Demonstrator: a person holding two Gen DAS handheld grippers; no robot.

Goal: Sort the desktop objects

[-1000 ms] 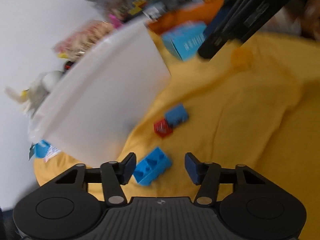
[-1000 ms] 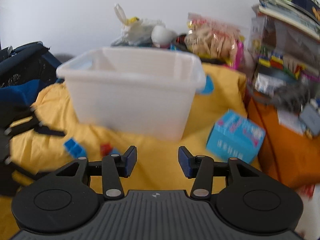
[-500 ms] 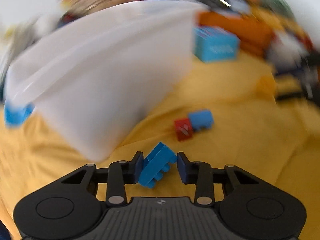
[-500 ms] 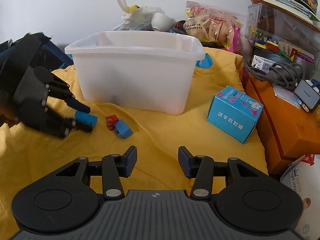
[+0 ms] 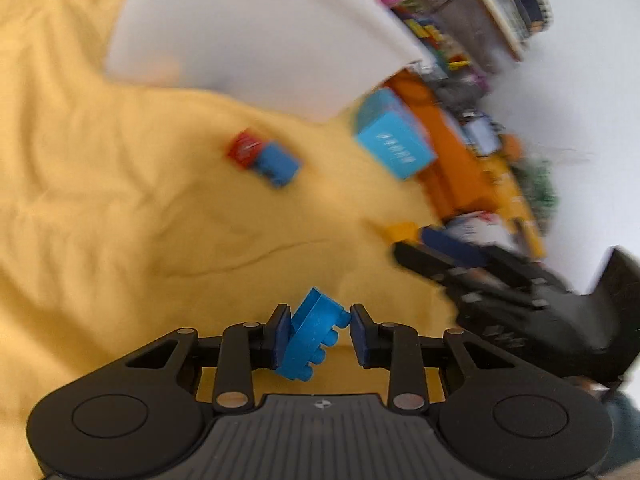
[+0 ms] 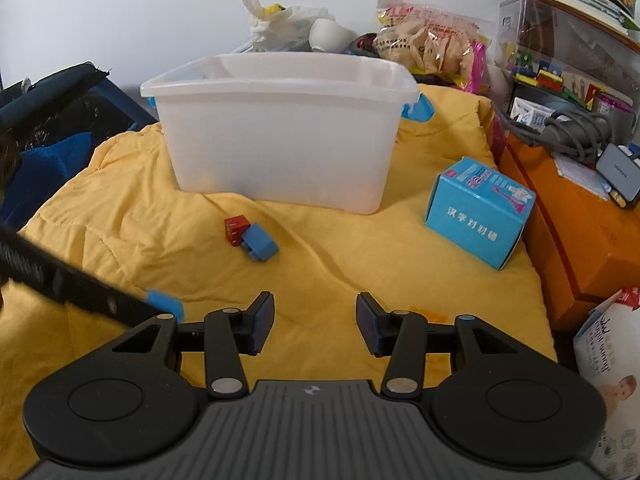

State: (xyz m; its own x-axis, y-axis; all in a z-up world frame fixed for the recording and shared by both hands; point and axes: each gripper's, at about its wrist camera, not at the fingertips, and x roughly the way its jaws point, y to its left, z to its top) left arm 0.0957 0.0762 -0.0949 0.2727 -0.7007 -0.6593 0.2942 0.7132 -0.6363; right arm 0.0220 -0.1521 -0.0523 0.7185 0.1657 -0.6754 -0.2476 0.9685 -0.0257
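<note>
Backing the scene, a plain white wall [image 6: 120,8]. Covering the surface, a rumpled yellow quilt [image 6: 320,280]; flanking it rightward, an orange cabinet [image 6: 580,248].

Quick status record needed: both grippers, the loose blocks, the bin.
left gripper: jaws closing, blue block tilted between the pads
right gripper: open, nothing between the pads
still on the yellow cloth: red block touching a second blue block; blue box
white bin: upright behind them, contents not visible
</note>
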